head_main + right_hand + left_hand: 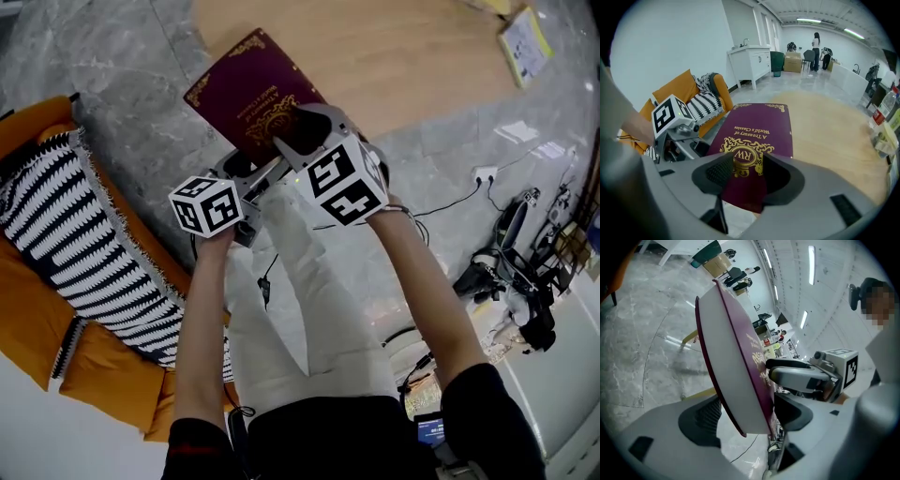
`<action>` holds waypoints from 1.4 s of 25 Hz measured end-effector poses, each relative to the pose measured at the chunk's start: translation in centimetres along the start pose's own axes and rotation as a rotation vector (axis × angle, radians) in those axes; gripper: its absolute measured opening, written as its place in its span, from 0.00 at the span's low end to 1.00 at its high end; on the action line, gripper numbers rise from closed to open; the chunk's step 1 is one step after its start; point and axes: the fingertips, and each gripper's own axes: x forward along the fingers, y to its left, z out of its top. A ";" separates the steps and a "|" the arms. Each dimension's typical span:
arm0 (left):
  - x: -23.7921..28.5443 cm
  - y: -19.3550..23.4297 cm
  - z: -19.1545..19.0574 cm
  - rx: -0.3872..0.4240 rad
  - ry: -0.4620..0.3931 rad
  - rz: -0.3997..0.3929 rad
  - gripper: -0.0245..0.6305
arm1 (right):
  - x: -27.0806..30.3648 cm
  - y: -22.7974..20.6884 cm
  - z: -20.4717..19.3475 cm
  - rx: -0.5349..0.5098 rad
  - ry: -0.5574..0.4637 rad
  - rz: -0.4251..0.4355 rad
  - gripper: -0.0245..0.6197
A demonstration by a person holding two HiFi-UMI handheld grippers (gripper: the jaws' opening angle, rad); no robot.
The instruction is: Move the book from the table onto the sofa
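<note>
- The left forearm (pixel 202 319) and right forearm (pixel 422 272) reach forward and carry both tools to the near edge of the table (pixel 394 56).
- Left gripper (pixel 251 171): jaws spread, one pad above and one below the near corner of the book (pixel 248 89). Both pads stand close to its faces. Judged not yet pinching.
- Right gripper (pixel 309 127): jaws spread and empty. The tips lie on or just above the front cover and frame the gilt emblem.
- Book position: cover up, far part over the table, near part out over the floor (pixel 122 56). Whether the far end rests on the wood cannot be told.
- Destination: the sofa (pixel 103 375) stands to the person's left with a striped blanket (pixel 66 234) laid over it. It is well apart from the book.
- Handling, judged:
  - Thick hardback: stiff and fairly heavy.
  - The smooth cover is likely to be slick under the pads.
  - Held by one corner, it would tend to sag or pivot.
- Grip point, judged:
  - Clamp across the thickness and seat the pads well in from the edge.
  - Keep the covers pressed together so that the pages do not fan open.
  - Keep the second tool on the cover for support.
</note>
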 end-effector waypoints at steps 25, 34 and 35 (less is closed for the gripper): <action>-0.8 -0.3 -0.4 -0.130 -0.004 -0.113 0.50 | -0.2 3.3 1.4 -0.010 -0.052 0.033 0.21; -2.8 -1.5 1.6 -0.115 -0.079 -0.094 0.43 | -1.7 3.1 1.7 0.017 -0.092 -0.008 0.14; -3.0 -1.6 1.7 -0.108 -0.082 -0.087 0.43 | -1.9 3.0 1.8 0.016 -0.092 -0.011 0.13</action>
